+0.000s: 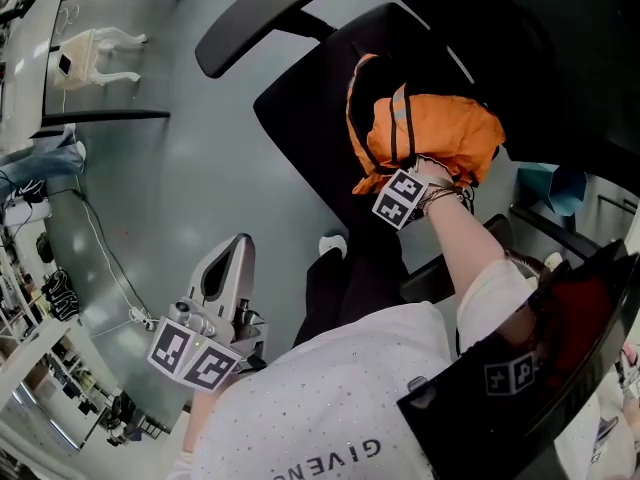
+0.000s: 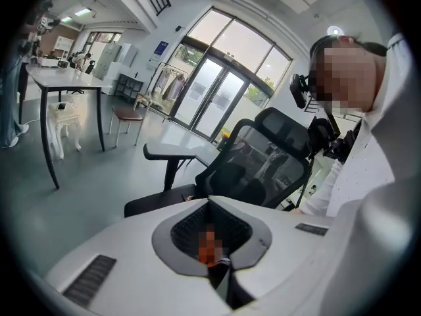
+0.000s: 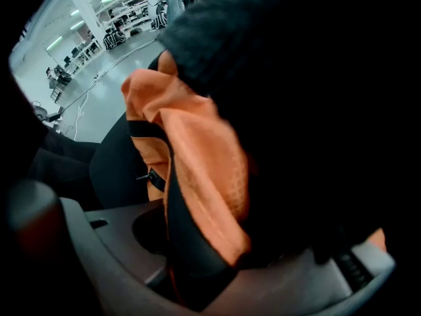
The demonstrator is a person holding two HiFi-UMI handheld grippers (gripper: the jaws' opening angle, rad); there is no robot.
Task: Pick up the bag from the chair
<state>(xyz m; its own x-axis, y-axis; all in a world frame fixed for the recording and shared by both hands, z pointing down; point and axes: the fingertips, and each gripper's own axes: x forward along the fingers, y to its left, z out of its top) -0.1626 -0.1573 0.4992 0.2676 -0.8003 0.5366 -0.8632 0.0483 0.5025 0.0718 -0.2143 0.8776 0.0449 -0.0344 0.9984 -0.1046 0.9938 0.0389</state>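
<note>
An orange bag [image 1: 435, 128] with black straps lies bunched on the black office chair [image 1: 320, 118], close to its backrest. My right gripper [image 1: 425, 166] reaches into the bag from the near side, its marker cube just below the fabric. In the right gripper view, orange cloth and a black strap [image 3: 197, 196] run down between the jaws, and the right gripper [image 3: 197, 268] is shut on them. I cannot tell whether the bag is off the seat. My left gripper [image 1: 233, 253] hangs low at the left, over the floor, shut and empty [image 2: 214, 268].
The chair's armrest [image 1: 255, 18] juts out to the upper left. A black-framed table [image 1: 100, 118] and a white stool [image 1: 95, 53] stand further left. A cable [image 1: 105, 258] trails across the grey floor. The left gripper view shows the chair's mesh backrest [image 2: 270, 157] and glass doors [image 2: 217, 91].
</note>
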